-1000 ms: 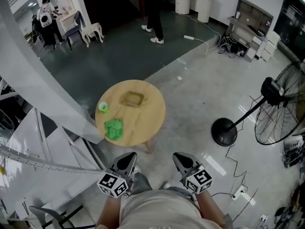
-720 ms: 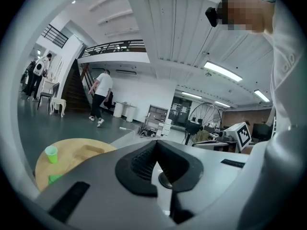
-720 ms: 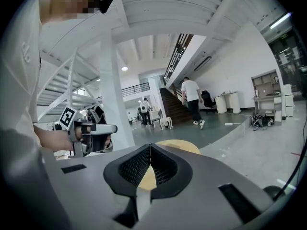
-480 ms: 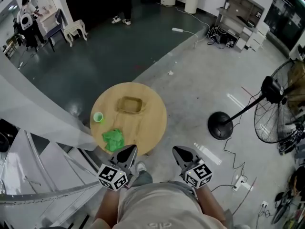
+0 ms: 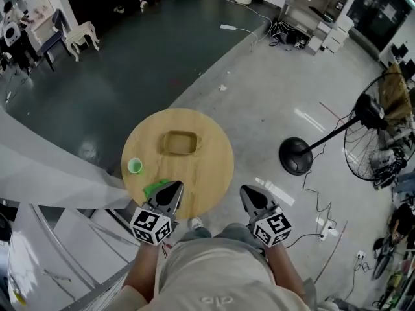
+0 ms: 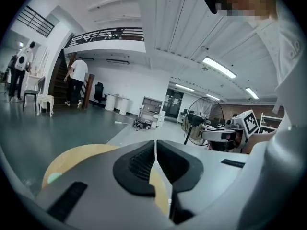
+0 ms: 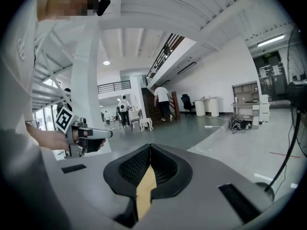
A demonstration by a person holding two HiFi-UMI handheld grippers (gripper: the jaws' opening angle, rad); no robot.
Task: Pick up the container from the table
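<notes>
Shallow tan rectangular container [image 5: 179, 142], round wooden table [image 5: 214, 167]

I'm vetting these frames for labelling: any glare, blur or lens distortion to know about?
Head view: evenly lit and sharp, container and table clear, glare streaks on the glossy floor. Left gripper view: strong fisheye with dark corners, the near left gripper soft. Right gripper view: same fisheye bending, right gripper slightly blurred, the room behind clearer.
</notes>
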